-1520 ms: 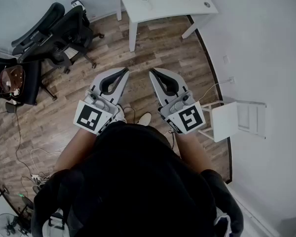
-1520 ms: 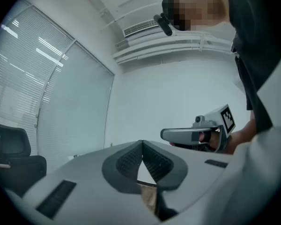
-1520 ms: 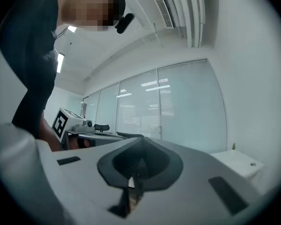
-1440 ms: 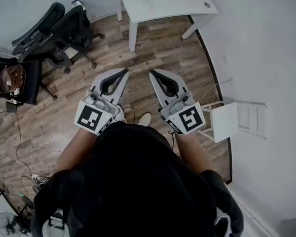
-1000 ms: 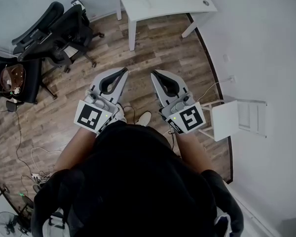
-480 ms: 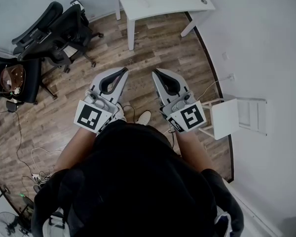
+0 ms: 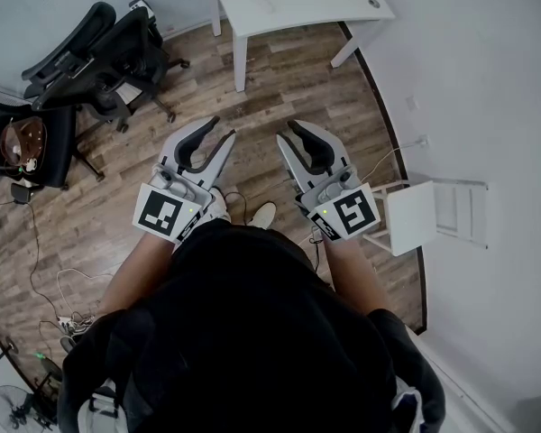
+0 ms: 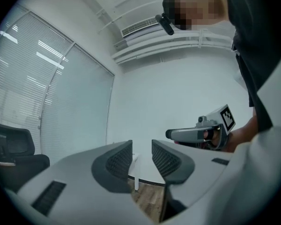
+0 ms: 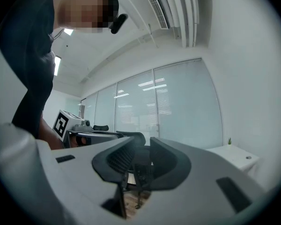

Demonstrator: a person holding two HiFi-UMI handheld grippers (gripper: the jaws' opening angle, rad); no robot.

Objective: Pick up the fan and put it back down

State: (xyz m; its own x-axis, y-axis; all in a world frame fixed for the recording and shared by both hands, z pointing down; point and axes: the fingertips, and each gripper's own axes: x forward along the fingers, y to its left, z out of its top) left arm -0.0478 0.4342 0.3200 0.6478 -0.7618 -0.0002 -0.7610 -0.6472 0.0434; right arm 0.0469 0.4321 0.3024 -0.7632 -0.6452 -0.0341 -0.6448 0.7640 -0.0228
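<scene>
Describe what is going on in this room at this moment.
A person in a black top stands on a wood-plank floor, holding the grey left gripper and grey right gripper level in front. Both sets of jaws are opening, with nothing between them. What looks like a round caged fan stands behind the person to the left, untouched. A white table is ahead, and black office chairs are on the left.

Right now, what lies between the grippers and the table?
Bare wood floor, shown in the head view, up to the table. The left gripper and right gripper are opening, jaws empty.
</scene>
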